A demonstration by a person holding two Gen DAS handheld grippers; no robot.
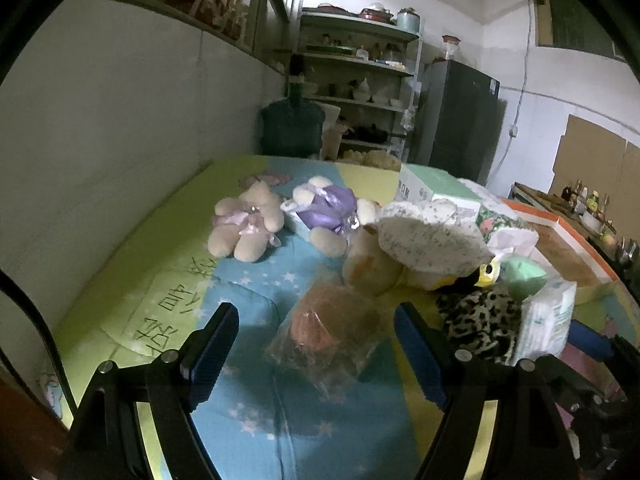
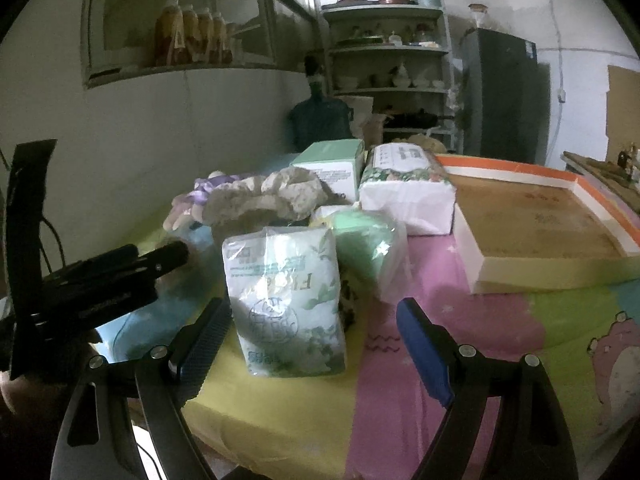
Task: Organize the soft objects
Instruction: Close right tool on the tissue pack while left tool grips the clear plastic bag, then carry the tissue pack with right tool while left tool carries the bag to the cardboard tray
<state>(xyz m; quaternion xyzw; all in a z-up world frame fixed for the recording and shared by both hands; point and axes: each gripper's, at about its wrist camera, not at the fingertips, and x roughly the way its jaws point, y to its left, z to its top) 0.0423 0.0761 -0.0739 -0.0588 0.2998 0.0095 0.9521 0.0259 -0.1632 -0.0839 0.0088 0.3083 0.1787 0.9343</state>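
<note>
Approach step, judged from the poses: nothing gripped yet. Left gripper (image 1: 316, 336) spread wide, empty, low over the bagged brown soft item (image 1: 334, 328) lying on the mat (image 1: 120, 272) between its fingers. Right gripper (image 2: 314, 340) also wide and empty, facing the upright tissue pack (image 2: 286, 300), with the open box (image 2: 532, 236) well off to the right. Next, probably: close gently on the crinkly bag, firmly enough against slipping, then lift toward the box.

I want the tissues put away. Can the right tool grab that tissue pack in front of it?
Probably yes. The right tool is open, and the tissue pack stands upright right between its fingers with nothing in front. The green bag sits just behind and might get nudged.
</note>
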